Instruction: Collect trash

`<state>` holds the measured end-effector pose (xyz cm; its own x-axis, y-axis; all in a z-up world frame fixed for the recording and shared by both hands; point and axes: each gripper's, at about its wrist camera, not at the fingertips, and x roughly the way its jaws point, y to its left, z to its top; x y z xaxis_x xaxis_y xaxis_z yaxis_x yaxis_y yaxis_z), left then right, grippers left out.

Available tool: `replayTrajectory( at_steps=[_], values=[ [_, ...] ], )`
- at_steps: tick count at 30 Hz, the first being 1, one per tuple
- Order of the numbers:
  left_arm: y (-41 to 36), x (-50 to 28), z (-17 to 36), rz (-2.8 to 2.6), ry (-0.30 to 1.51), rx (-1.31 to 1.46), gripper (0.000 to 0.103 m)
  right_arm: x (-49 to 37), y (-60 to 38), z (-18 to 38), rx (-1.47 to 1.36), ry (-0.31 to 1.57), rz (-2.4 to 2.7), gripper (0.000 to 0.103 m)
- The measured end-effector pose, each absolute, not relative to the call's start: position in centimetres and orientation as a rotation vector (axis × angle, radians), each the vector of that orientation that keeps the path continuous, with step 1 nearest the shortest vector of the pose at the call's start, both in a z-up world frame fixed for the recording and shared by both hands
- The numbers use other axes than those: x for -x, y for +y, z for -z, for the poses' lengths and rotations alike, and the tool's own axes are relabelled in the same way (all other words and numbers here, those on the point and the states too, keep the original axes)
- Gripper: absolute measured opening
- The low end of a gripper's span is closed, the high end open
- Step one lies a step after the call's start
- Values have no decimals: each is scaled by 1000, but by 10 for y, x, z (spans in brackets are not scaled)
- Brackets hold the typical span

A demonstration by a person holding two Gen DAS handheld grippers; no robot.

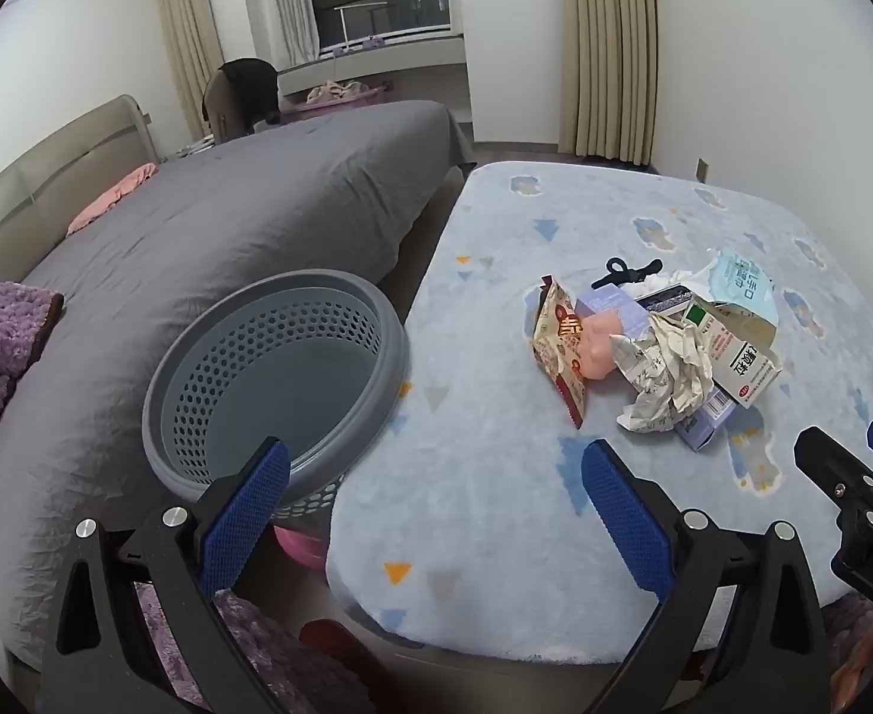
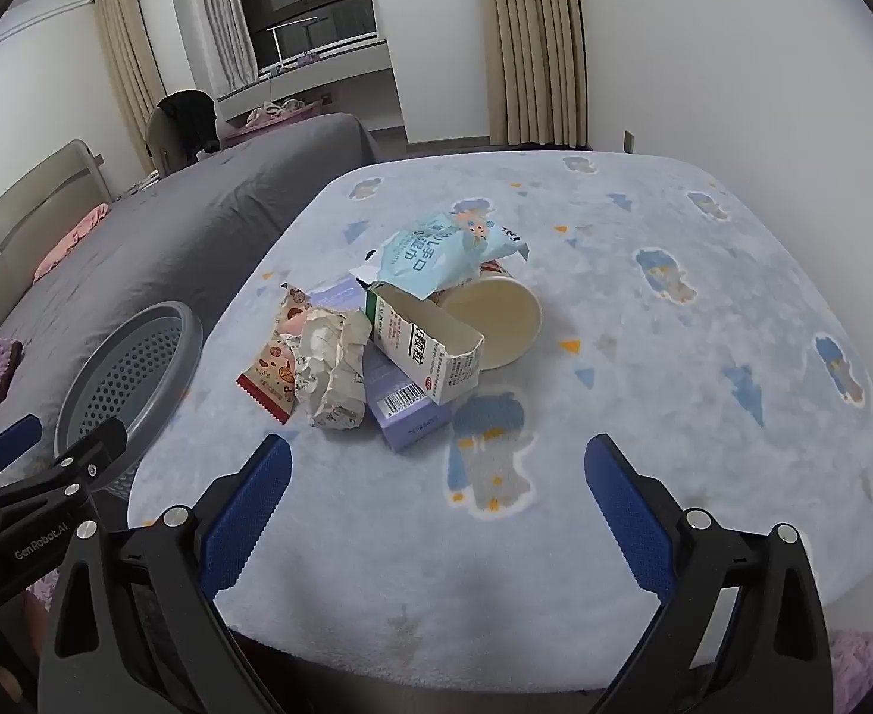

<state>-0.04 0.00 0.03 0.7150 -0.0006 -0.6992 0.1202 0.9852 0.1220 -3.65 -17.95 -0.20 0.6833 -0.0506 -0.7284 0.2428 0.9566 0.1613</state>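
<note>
Bedroom scene: grey bed (image 1: 246, 208) at 10 o'clock, beige curtains (image 2: 531, 41) at 12, and a counter (image 2: 704, 357) under a pale blue fleece cover with cartoon prints.

Trash sits in one heap mid-counter, at 12 o'clock from our right tongs (image 2: 436, 497) and 1 o'clock from our left tongs (image 1: 433, 497). In the heap:
- red-edged snack wrapper (image 2: 269, 375) at the 9 o'clock side
- crumpled paper (image 2: 332, 369) touching it
- purple box (image 2: 403, 410) with a barcode, nearest us
- torn white medicine box (image 2: 430, 351) lying across the purple box
- paper cup (image 2: 496, 321) on its side, mouth toward us
- light blue wipes pack (image 2: 448, 250) on top at the far side
- black clip (image 1: 623, 271) behind the heap, seen only in the left view

Grey perforated basket (image 1: 275, 381) stands between bed and counter, just beside the counter edge, at 11 o'clock from our left tongs. Nothing visible inside it.

Both tongs are spread wide, holding nothing, hovering over the near counter edge, well short of the heap. Each shows in the other's view at the frame edge.
</note>
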Motion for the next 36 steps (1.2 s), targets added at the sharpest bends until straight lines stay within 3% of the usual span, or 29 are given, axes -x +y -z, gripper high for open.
replayTrajectory(
  at_steps=[36],
  values=[
    [3,6,-13,68,757,-161,97,45,-175,-7,-258,781,152,94]
  ],
)
